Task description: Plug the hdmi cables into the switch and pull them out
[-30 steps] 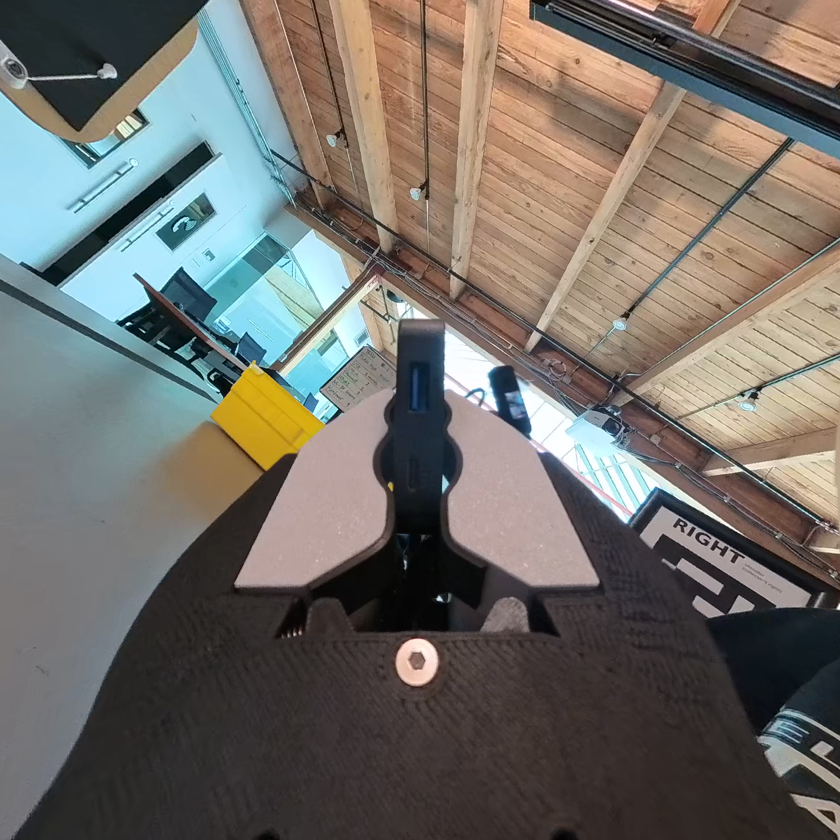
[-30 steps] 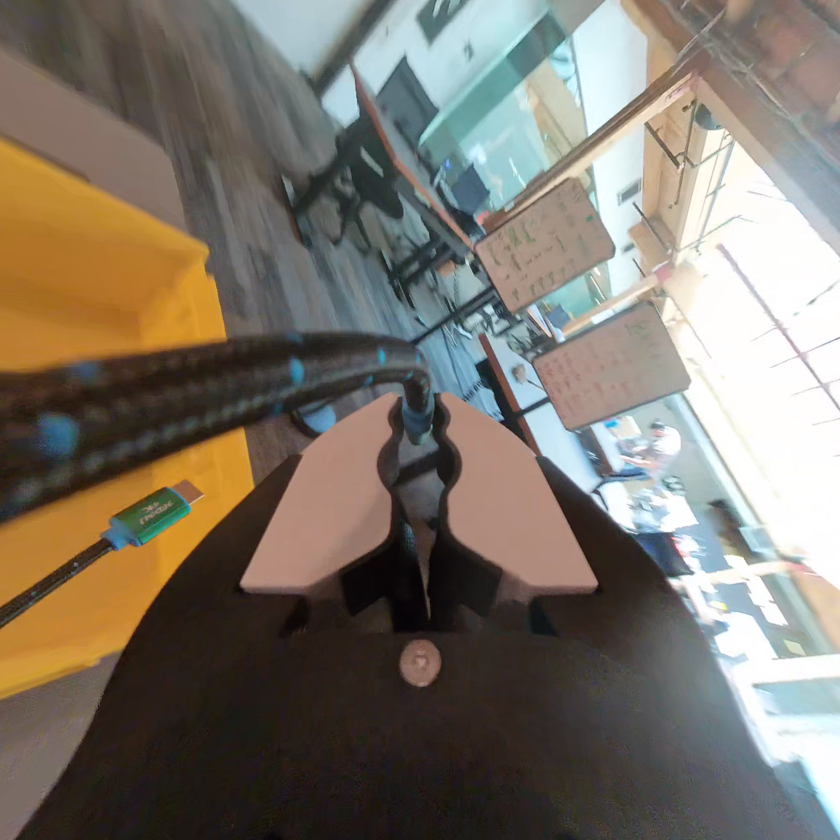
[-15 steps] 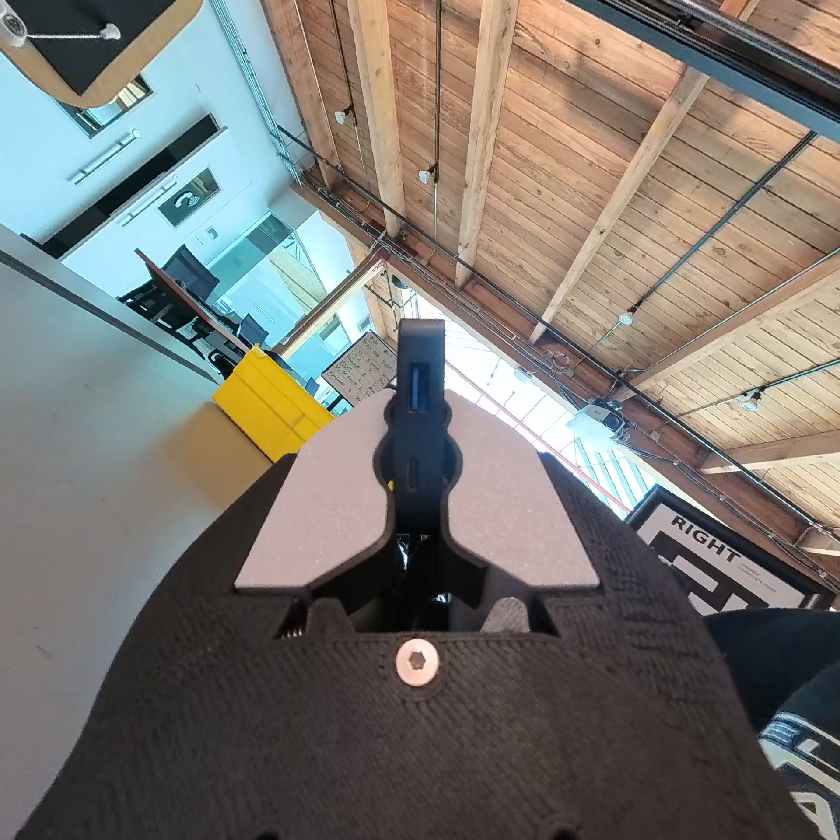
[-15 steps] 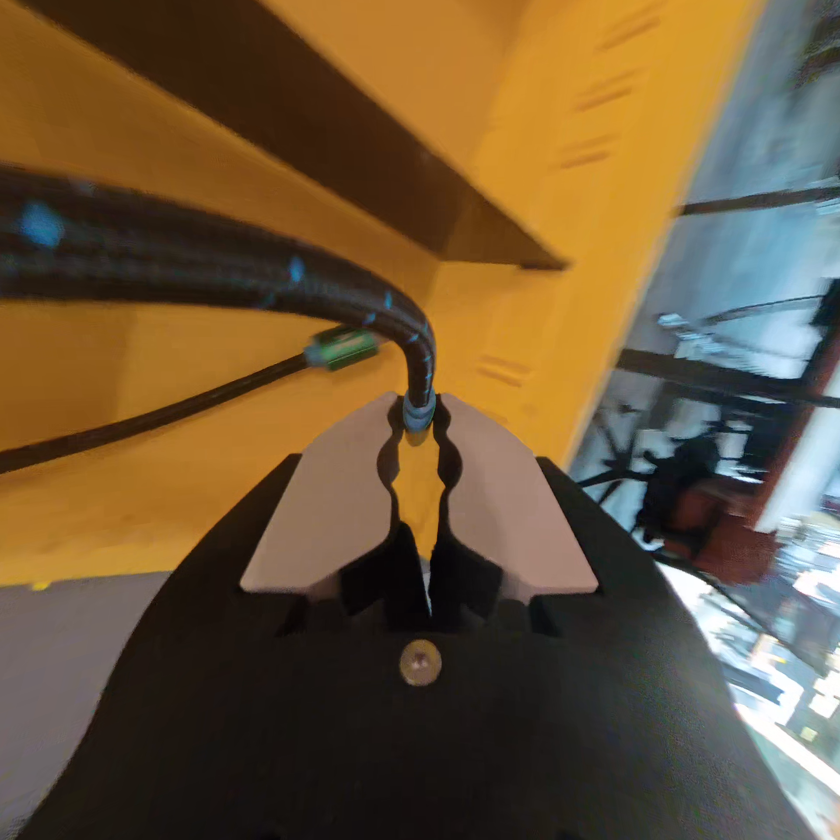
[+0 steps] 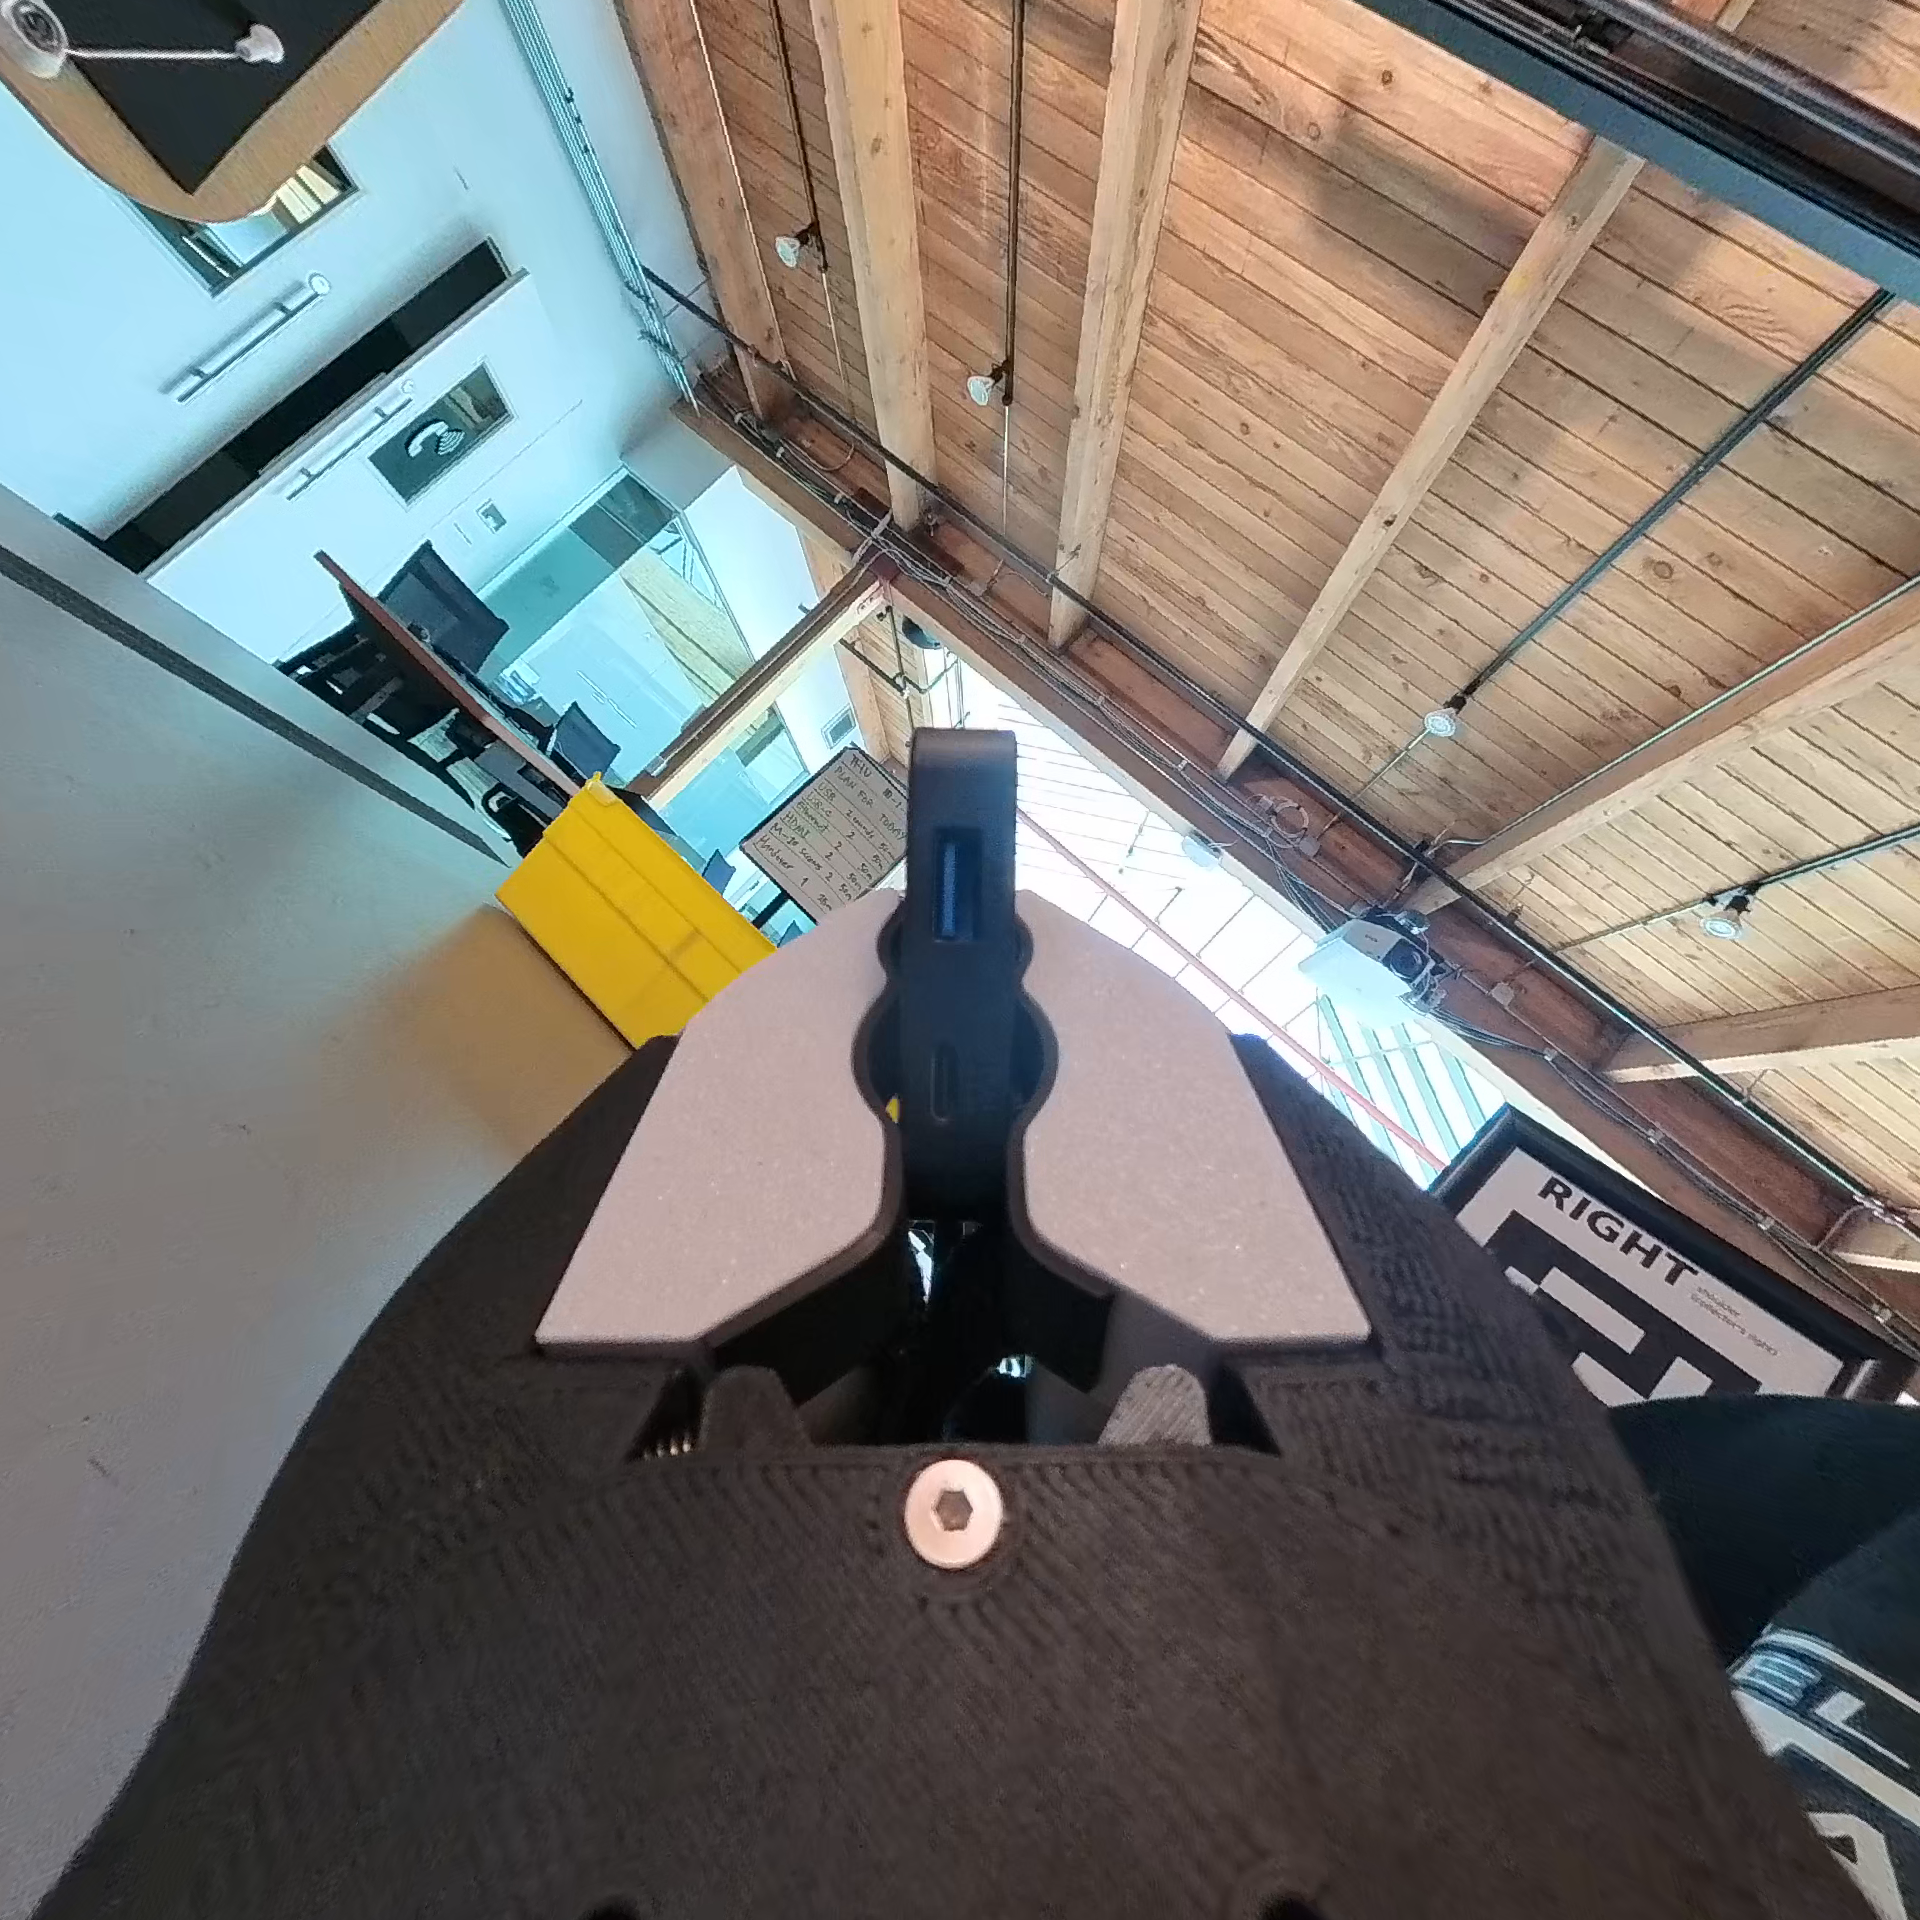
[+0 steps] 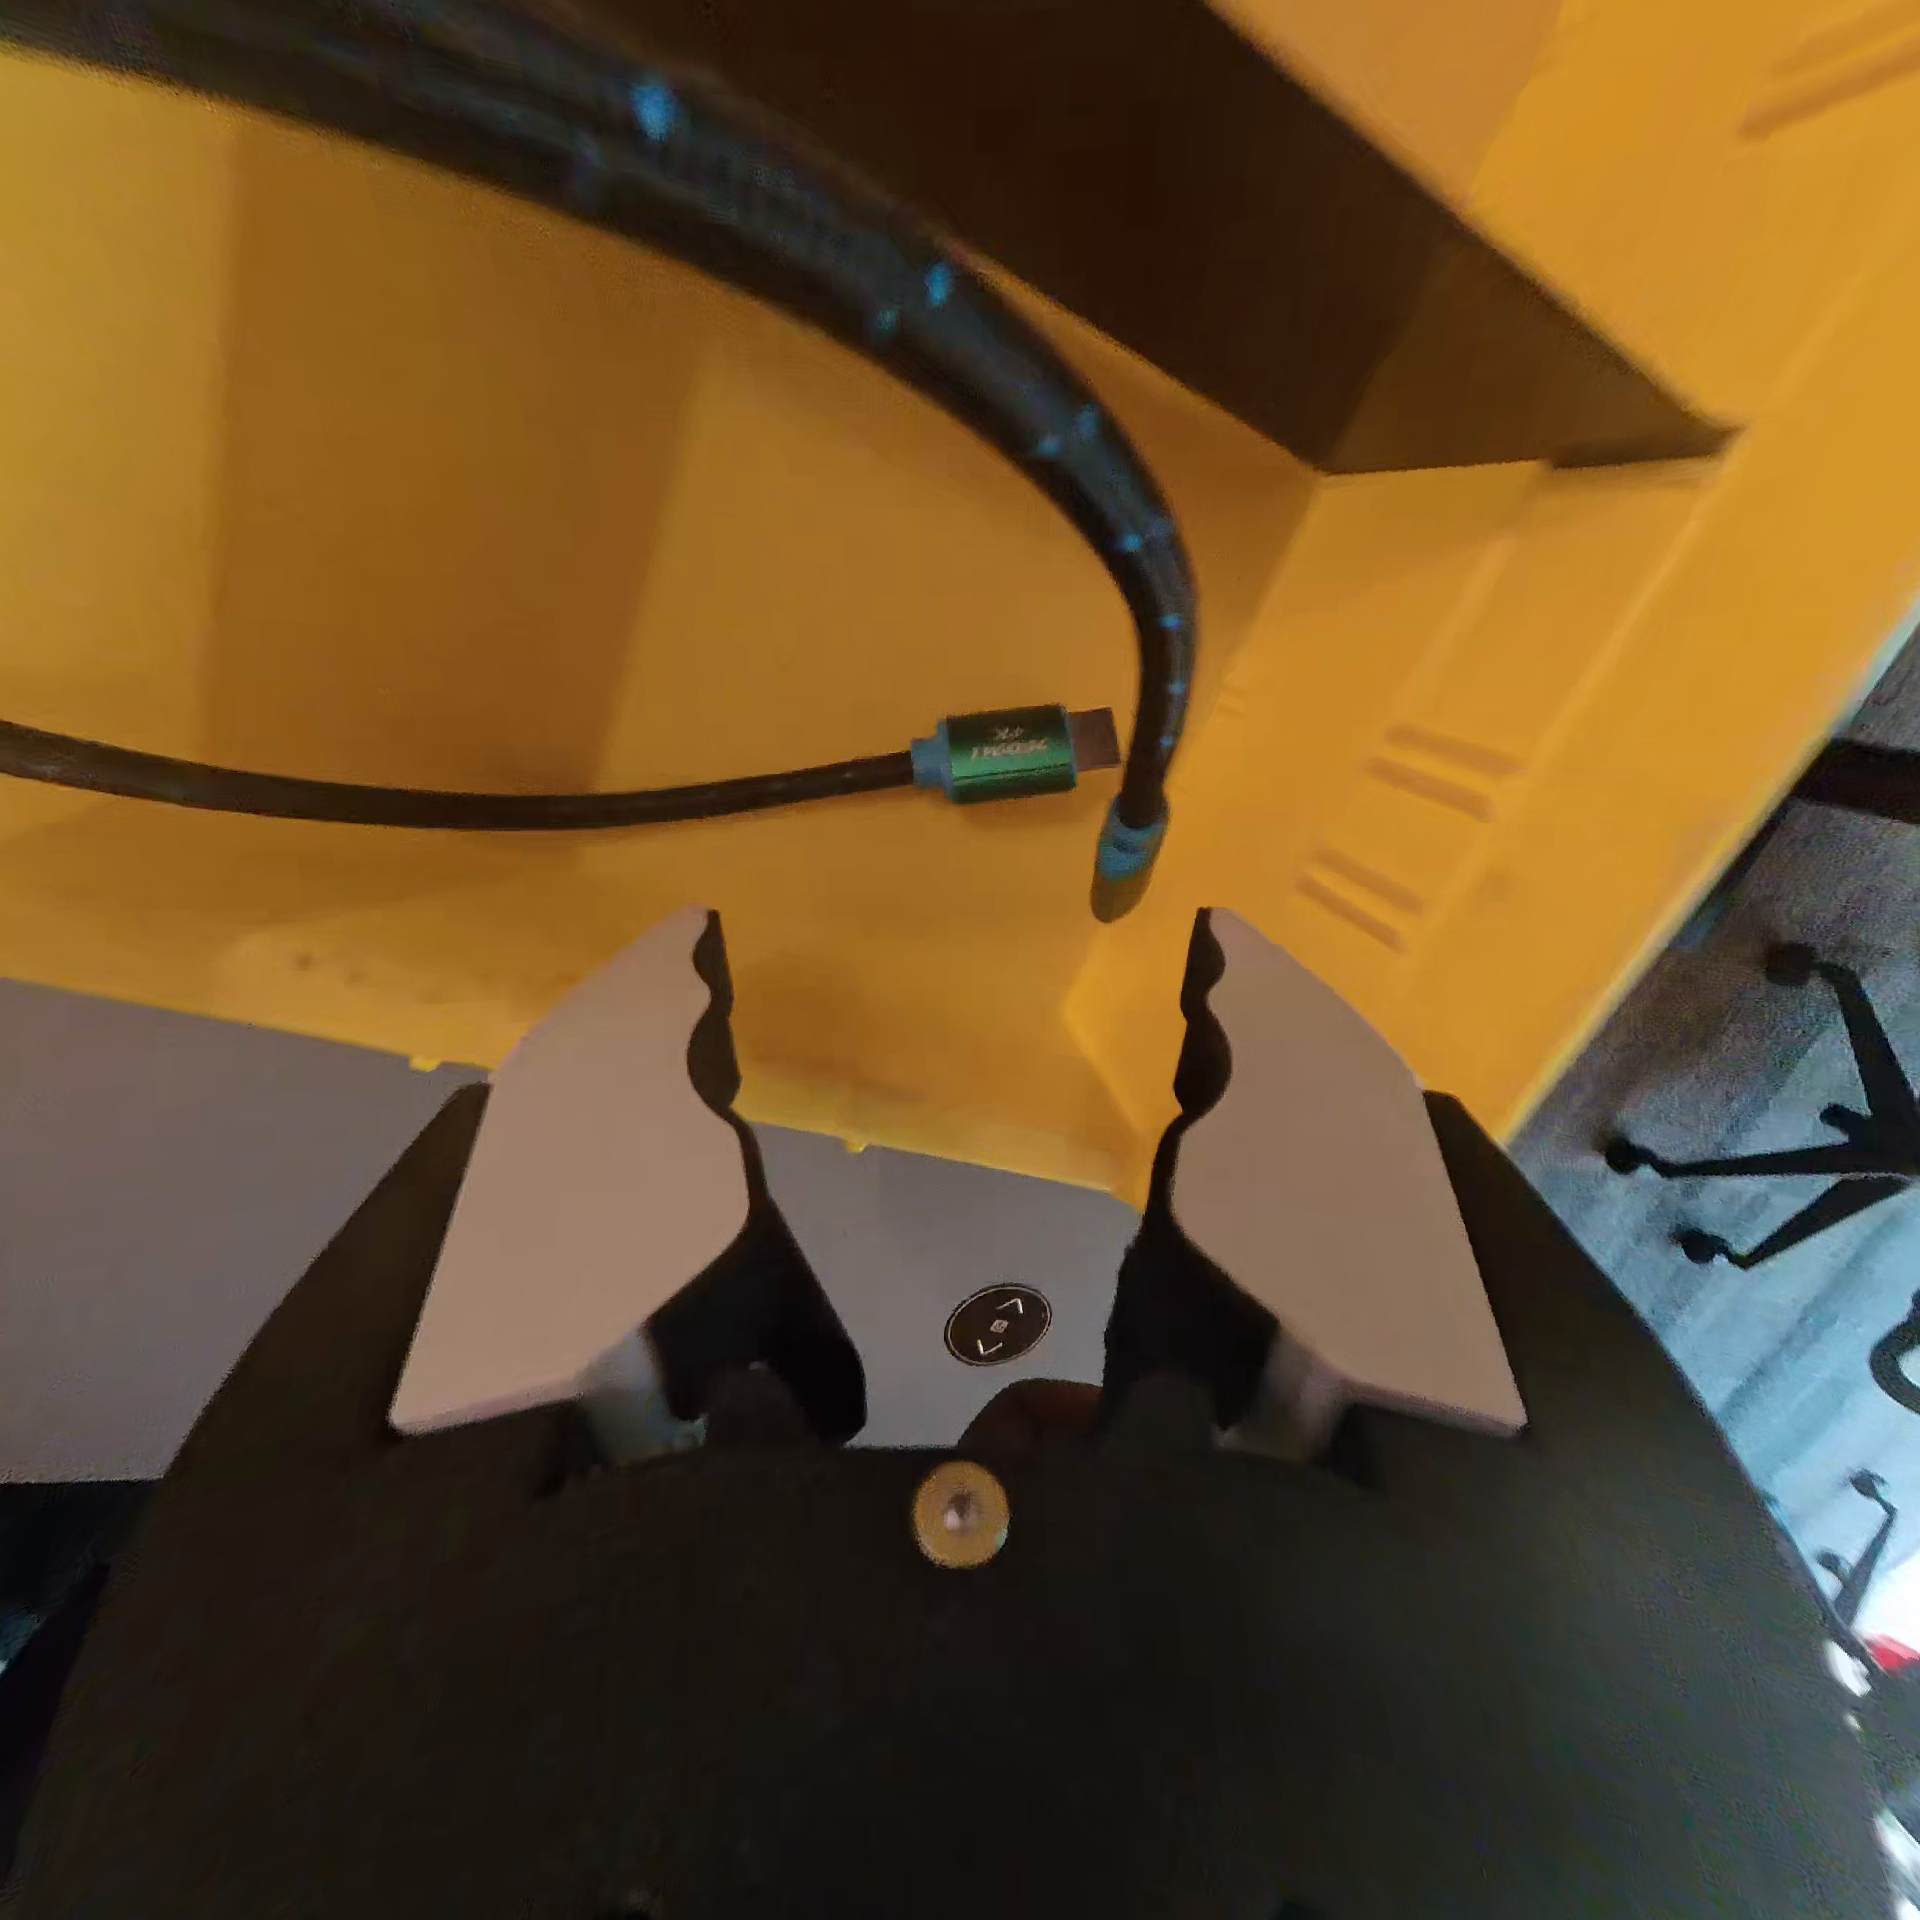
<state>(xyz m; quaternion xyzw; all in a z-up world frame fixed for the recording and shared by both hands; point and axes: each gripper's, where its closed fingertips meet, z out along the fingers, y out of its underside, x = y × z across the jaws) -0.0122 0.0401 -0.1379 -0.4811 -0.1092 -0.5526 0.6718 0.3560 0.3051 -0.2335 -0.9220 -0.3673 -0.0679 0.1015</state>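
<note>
My left gripper (image 5: 958, 935) is shut on the black switch (image 5: 958, 894), held edge-on and pointing up toward the ceiling; a blue port shows on its facing edge. My right gripper (image 6: 954, 925) is open and empty, at the mouth of a yellow bin (image 6: 436, 540). A thick black braided HDMI cable with blue flecks (image 6: 1101, 457) hangs free just beyond the right fingertips, its blue-collared plug end (image 6: 1124, 857) pointing down. A second thinner cable with a green plug (image 6: 1003, 753) lies inside the bin.
The grey table (image 6: 208, 1195) lies under the bin's front edge, with a round black button (image 6: 997, 1325) set in it. The yellow bin also shows in the left wrist view (image 5: 634, 935). Office chair legs (image 6: 1818, 1132) stand on the floor at right.
My right gripper swung toward the yellow bin, then opened and let go of the braided cable's plug, which now hangs just past the fingertips. The left gripper stays shut on the switch, barely moved.
</note>
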